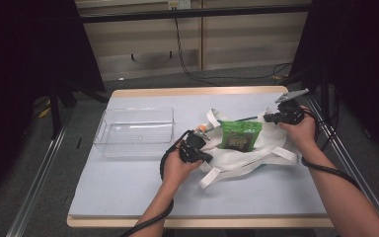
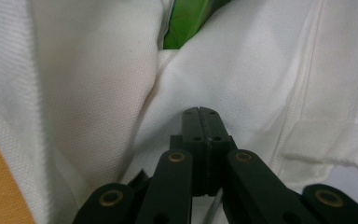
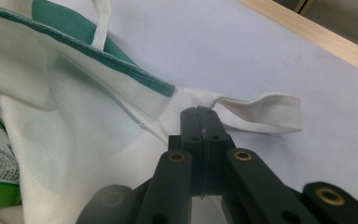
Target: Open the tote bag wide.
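1. White cloth tote bag (image 1: 242,155): lies slumped on the right half of the counter (image 1: 128,187), mouth spread, straps trailing toward the near edge; green trim along its rim in the right gripper view.
2. Green snack packet (image 1: 241,136): stands in the bag's open mouth, upper part clear of the cloth, long axis roughly upright (tilted slightly); it sits between the two claws.
3. Left claw (image 1: 203,146): jaws closed, cloth of the bag's near-left side pressed around the tips in its own view (image 2: 200,112), so judged pinching a fold of the bag. This claw lies nearer the packet, which is just to its right.
4. Right claw (image 1: 271,117): jaws closed at the bag's far-right rim, apparently on the seam where a strap joins (image 3: 198,112).
5. Judgement: with both sides held apart, the packet can sink in or be drawn out along its long axis.
6. Clear plastic tray (image 1: 135,132): empty, left of the bag, well apart.
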Demonstrator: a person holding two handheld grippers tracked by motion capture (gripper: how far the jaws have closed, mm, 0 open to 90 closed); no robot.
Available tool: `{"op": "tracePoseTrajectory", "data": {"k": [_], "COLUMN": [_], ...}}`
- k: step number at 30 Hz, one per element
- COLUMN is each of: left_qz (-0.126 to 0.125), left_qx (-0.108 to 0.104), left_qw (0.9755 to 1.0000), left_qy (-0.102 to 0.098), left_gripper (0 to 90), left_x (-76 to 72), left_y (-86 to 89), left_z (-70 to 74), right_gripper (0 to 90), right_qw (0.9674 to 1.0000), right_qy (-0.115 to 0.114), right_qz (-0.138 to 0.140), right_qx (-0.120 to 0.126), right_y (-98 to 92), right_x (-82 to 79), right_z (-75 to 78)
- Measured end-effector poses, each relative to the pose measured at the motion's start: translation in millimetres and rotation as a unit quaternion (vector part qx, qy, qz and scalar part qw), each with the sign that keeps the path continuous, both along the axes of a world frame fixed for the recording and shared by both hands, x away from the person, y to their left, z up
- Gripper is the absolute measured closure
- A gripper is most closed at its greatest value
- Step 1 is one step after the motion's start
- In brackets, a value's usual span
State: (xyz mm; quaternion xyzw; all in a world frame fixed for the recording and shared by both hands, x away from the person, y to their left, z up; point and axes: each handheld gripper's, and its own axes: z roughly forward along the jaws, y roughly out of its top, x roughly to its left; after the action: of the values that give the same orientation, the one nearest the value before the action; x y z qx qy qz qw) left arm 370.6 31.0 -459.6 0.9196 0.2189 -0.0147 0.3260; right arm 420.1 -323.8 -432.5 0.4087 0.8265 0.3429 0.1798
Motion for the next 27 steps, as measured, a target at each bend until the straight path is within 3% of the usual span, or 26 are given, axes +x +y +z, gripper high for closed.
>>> {"op": "tracePoseTrajectory", "data": {"k": [8, 12, 21, 27], "left_qz": [-0.001, 0.008, 0.018, 0.034], "left_qx": [0.000, -0.013, -0.023, -0.049], "left_qw": [1.0000, 0.9999, 0.9996, 0.9982], "left_qy": [0.001, 0.007, -0.003, -0.004], "left_gripper": [90.0, 88.6, 85.2, 83.4], "left_x": [-0.2, 0.3, 4.4, 7.0], "left_y": [0.0, 0.8, 2.0, 1.6], "left_z": [3.8, 7.9, 25.1, 37.5], "right_gripper": [90.0, 90.0, 90.0, 90.0], "right_qw": [1.0000, 1.0000, 0.9998, 0.9996], "right_qy": [-0.001, -0.004, -0.006, -0.004], "right_qz": [0.002, 0.005, 0.020, 0.029], "right_qx": [0.002, -0.001, 0.002, 0.004], "right_y": [0.8, 1.3, 7.4, 11.9], "right_x": [-4.8, -8.1, -20.4, -27.4], "right_z": [6.1, 8.1, 11.3, 16.4]}}
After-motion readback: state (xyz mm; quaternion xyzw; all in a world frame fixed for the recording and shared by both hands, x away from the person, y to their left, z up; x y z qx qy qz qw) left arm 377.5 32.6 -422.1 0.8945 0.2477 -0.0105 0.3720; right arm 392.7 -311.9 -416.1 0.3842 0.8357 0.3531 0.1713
